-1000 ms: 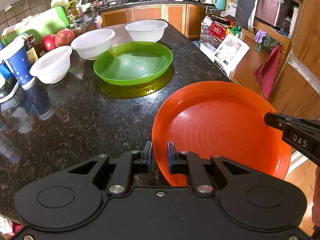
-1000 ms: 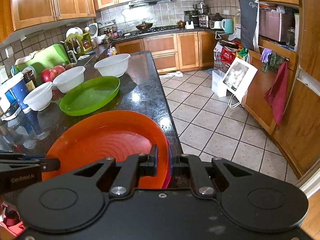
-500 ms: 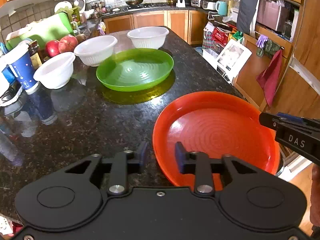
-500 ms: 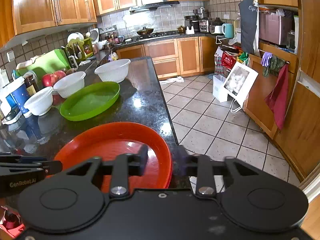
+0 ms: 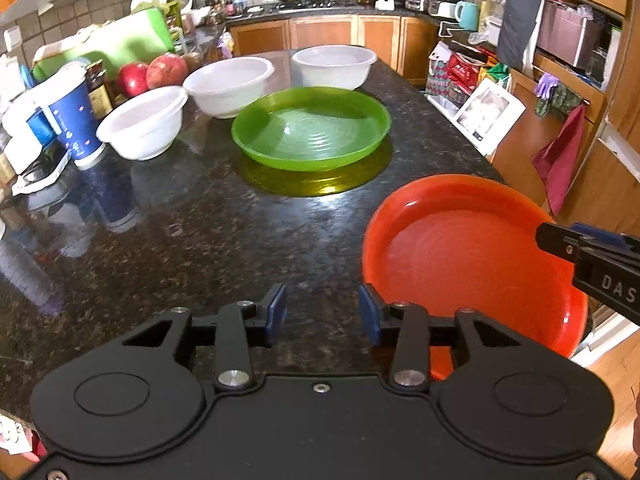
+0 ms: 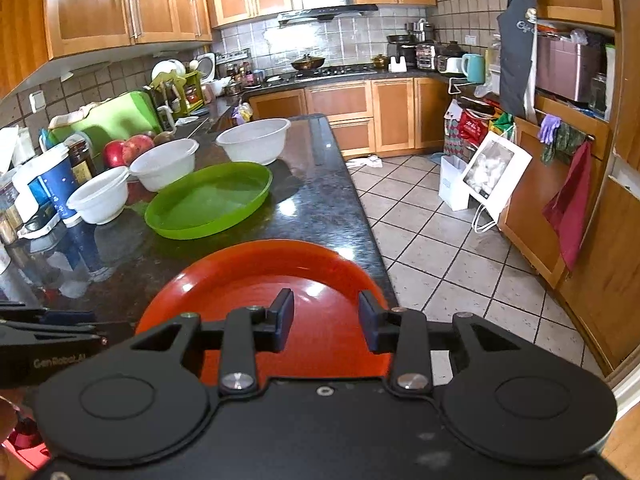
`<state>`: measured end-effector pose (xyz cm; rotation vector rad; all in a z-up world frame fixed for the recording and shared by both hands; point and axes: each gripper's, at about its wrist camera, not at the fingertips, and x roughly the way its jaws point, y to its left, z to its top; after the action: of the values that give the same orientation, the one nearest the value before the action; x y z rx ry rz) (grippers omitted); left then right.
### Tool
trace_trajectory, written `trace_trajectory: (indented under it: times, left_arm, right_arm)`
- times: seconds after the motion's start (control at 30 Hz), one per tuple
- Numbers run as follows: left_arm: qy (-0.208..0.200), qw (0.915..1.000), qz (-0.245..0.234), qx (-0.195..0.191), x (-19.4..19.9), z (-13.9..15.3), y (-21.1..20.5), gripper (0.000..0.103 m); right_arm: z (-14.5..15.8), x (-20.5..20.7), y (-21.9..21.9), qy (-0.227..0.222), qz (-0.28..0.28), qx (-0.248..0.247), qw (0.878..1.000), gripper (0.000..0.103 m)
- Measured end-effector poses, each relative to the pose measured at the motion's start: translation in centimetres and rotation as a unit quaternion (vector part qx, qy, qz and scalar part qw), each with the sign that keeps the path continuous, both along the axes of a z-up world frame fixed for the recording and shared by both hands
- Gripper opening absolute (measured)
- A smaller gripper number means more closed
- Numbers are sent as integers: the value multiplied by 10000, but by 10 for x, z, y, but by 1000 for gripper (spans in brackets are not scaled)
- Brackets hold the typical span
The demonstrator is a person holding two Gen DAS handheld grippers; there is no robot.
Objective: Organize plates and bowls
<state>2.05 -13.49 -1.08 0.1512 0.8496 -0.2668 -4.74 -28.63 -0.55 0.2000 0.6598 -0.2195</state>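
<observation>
Beside the orange plate [image 5: 464,248] on the tabletop [image 5: 208,232], the left gripper [image 5: 322,312] has just been opening, empty; the right gripper [image 6: 325,316] gapes above its rim, gripping nothing.

Close before my right gripper [image 6: 325,322] is an orange plate [image 6: 256,276] with ring pattern. Further ahead a green plate [image 5: 312,128], three white bowls [image 5: 142,122], a black speckled counter [image 5: 192,224].
</observation>
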Motion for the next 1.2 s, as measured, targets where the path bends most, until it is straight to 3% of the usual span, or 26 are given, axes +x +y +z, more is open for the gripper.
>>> trace_trajectory:
  times: [0.4,0.77,0.93,1.2]
  left_arm:
    - [157,9998,38,-118,32,12,53,50]
    - [480,9973,-541,-152,78,18,89,50]
    - [439,9962,-750,-86,95,19,103,50]
    - [378,9957,-839,-103,121,23,107,50]
  right_arm:
    - [14,31,37,54,252,62,9996,38]
    - [35,84,64,209,181,385,9989,38]
    - [41,104,71,274,10,596,9978,38]
    - [51,138,64,361,-131,539,9978,38]
